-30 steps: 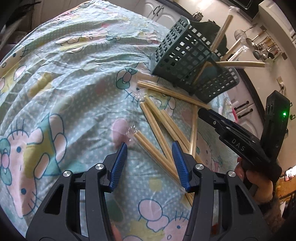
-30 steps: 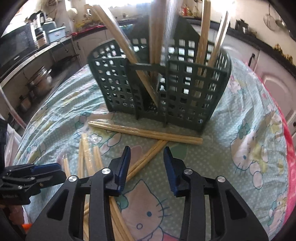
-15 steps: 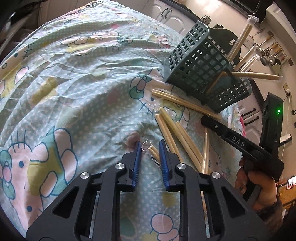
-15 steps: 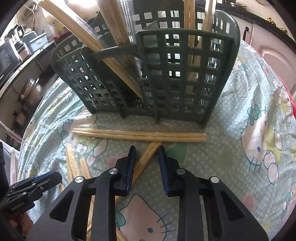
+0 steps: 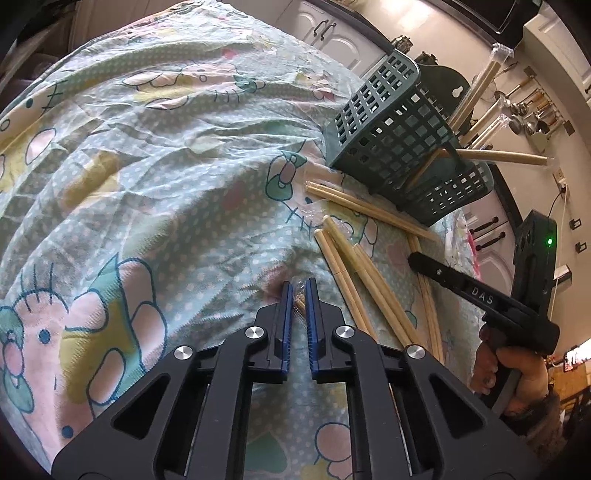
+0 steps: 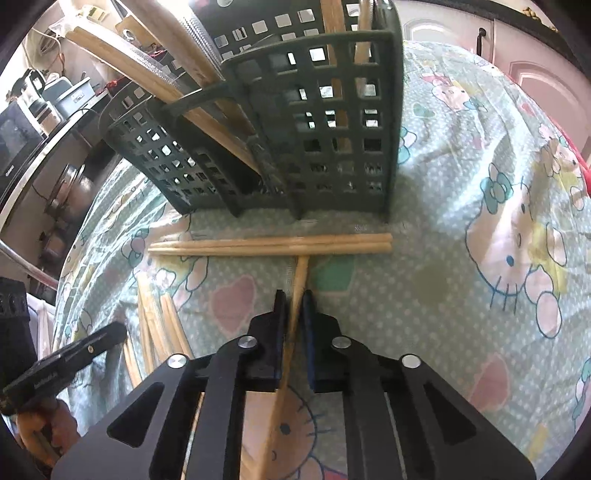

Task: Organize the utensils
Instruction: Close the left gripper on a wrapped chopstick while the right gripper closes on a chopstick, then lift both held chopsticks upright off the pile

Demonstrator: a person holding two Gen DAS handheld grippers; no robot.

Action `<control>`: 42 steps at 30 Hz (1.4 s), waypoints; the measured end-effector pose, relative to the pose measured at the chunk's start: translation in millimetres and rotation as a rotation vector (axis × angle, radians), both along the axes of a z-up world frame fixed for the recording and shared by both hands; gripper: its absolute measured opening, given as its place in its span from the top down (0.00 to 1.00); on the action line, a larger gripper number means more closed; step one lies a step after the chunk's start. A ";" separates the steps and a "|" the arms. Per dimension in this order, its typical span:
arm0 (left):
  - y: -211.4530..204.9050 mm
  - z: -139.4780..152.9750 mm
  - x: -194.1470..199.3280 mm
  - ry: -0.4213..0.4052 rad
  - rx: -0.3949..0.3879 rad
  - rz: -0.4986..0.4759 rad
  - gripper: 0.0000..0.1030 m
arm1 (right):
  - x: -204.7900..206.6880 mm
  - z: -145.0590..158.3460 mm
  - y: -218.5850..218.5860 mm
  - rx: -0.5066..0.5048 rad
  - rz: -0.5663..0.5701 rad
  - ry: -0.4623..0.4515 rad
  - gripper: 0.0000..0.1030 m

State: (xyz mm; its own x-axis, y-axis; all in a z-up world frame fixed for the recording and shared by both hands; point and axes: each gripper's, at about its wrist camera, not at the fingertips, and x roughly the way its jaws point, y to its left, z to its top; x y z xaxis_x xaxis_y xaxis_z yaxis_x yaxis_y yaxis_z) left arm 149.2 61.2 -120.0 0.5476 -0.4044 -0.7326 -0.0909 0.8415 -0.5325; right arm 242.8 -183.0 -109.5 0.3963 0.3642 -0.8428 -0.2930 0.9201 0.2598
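A dark green lattice utensil basket (image 5: 402, 147) (image 6: 314, 129) stands on the patterned cloth and holds several wrapped chopstick pairs. More wooden chopsticks (image 5: 354, 273) lie loose in front of it. My left gripper (image 5: 299, 288) is shut on the plastic-wrapped end of a chopstick pair (image 5: 298, 300) at the cloth. My right gripper (image 6: 293, 299) is shut on a single chopstick pair (image 6: 300, 273) that points toward the basket. Another pair (image 6: 269, 243) lies crosswise just before the basket. The right gripper also shows in the left wrist view (image 5: 413, 256).
The cloth (image 5: 147, 166) with cartoon cats covers a rounded table. Kitchen cabinets (image 5: 332, 33) and hanging ladles (image 5: 524, 118) stand behind. A counter with pots (image 6: 66, 184) is at the left in the right wrist view.
Both grippers went from wide open to shut, each closing on a chopstick pair on the cloth. The right gripper moved closer to the basket.
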 end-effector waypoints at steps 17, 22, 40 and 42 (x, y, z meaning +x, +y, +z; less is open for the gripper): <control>10.7 42.1 -13.6 -0.111 0.048 0.023 0.97 | -46.8 19.0 -46.6 -0.094 -0.042 -0.007 0.95; 8.2 56.8 -17.9 -0.151 0.065 0.020 0.97 | -59.0 35.3 -66.0 -0.115 -0.085 -0.087 0.95; -28.4 122.3 -24.2 -0.304 0.093 -0.065 0.98 | -84.0 115.4 -50.7 0.118 0.028 -0.427 0.94; -32.7 131.3 -22.2 -0.322 0.099 -0.074 0.98 | -86.0 128.1 -45.5 0.130 0.048 -0.491 0.95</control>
State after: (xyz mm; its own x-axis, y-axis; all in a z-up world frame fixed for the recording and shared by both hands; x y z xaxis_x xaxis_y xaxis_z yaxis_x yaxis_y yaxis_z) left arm 127.0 28.5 11.4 0.7290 -0.3871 -0.5645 0.1321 0.8888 -0.4388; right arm 156.7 -228.5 18.6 0.7144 0.4814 -0.5078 -0.4506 0.8717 0.1925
